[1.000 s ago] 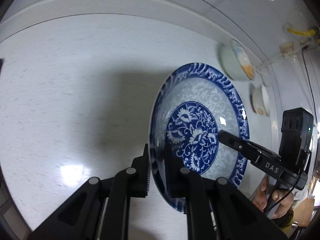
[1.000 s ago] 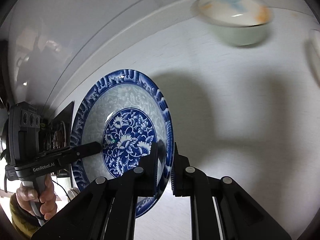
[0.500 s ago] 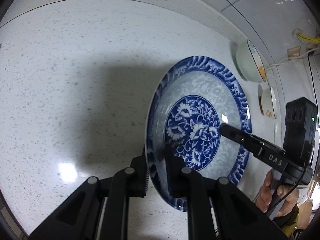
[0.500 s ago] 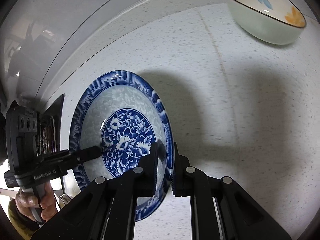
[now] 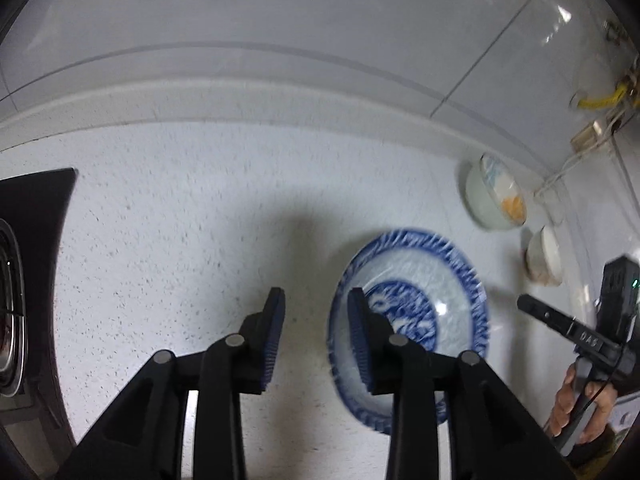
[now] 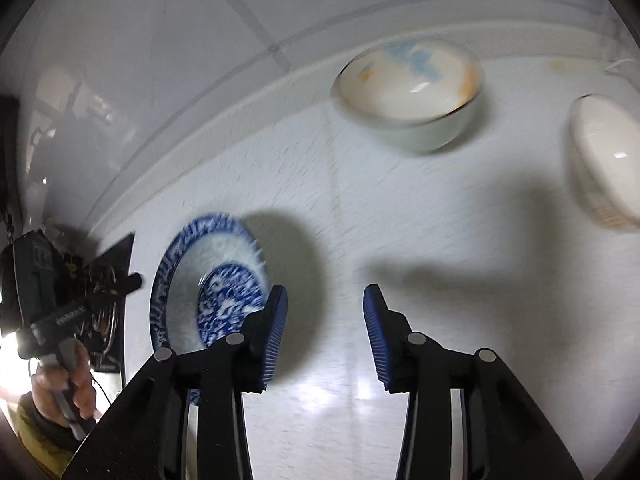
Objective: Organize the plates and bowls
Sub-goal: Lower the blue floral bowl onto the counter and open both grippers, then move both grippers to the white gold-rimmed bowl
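A blue-and-white patterned plate (image 5: 440,280) lies flat on the white speckled counter; it also shows in the right wrist view (image 6: 208,276). My left gripper (image 5: 316,336) is open and empty, its right finger overlapping the plate's left rim in view. My right gripper (image 6: 325,336) is open and empty, to the right of the plate. A pale green bowl with blue and orange marks (image 6: 412,100) stands further back, also in the left wrist view (image 5: 494,192). A cream bowl (image 6: 604,160) stands to its right, also in the left wrist view (image 5: 544,254).
A black stove top with a burner (image 5: 24,300) is at the counter's left end. A tiled wall with a raised backsplash (image 5: 280,80) runs behind the counter. Cables and a yellow fitting (image 5: 600,100) hang at the far right.
Both grippers have let go of the plate and opened. The plate now rests on the counter, and both grippers have drawn back from it.
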Motion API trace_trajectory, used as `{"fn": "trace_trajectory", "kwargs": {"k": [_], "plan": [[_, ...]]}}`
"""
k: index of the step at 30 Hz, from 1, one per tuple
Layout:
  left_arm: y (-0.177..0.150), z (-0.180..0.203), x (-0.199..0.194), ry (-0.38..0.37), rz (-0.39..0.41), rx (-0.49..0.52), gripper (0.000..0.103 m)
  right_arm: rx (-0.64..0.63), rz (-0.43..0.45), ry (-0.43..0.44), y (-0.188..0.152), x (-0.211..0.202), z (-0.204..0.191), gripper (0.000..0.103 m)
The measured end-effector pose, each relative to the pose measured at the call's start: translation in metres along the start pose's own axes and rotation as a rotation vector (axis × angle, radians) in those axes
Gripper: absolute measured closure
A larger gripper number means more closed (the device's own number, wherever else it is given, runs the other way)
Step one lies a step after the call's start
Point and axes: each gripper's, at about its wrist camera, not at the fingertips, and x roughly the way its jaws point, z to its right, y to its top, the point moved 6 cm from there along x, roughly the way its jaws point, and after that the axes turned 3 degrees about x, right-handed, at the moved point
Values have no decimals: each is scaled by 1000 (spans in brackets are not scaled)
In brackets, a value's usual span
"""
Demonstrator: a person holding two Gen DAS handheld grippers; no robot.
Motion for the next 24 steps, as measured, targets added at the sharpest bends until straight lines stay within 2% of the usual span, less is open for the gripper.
{"fn": "trace_trajectory", "kwargs": {"k": [2,4,9,13,17,24], "plan": [[4,10,-16,-18,43,2,65,15,54,-19,9,-22,20,59],[3,19,-30,-4,77,23,64,35,97,-46,14,-36,37,55],[-13,30,-57,-40,107,-2,64,112,158,-59,25,-59,74,55],[-34,23,-85,-52,120,-13,64,165,183,-69,26,-69,95,55],[-57,5,-116,-56,133,-10,64,214,203,-64,19,-80,100,55],[-82,-70,-190,14,236,-101,64,233,230,-68,5,-81,83,55]]}}
